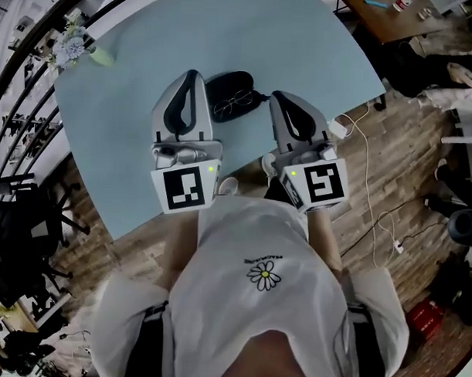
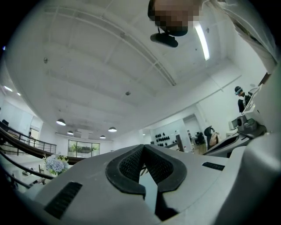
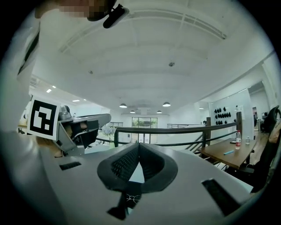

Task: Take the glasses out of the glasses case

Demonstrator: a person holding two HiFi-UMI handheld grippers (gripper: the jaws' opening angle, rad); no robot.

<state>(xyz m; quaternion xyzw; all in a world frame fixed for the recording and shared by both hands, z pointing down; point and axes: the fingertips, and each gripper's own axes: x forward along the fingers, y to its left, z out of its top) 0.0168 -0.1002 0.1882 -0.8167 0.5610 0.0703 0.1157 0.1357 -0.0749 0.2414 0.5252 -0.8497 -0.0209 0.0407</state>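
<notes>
Our grey left claw (image 1: 191, 78) and right claw (image 1: 280, 98), both pressed together and empty, flank the black oval glasses case (image 1: 232, 85) holding thin wire-framed glasses (image 1: 235, 106). Approach step, we judge; next, spread one claw and pinch the frame.

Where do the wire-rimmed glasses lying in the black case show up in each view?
Head view: wire-rimmed glasses lie in the black case on the pale blue table, upper centre.
Left gripper view: not clearly in it.
Right gripper view: low centre, seen through the gap below the right gripper, whose jaws are shut.
Shared landmark: pale blue flower bunch.
</notes>
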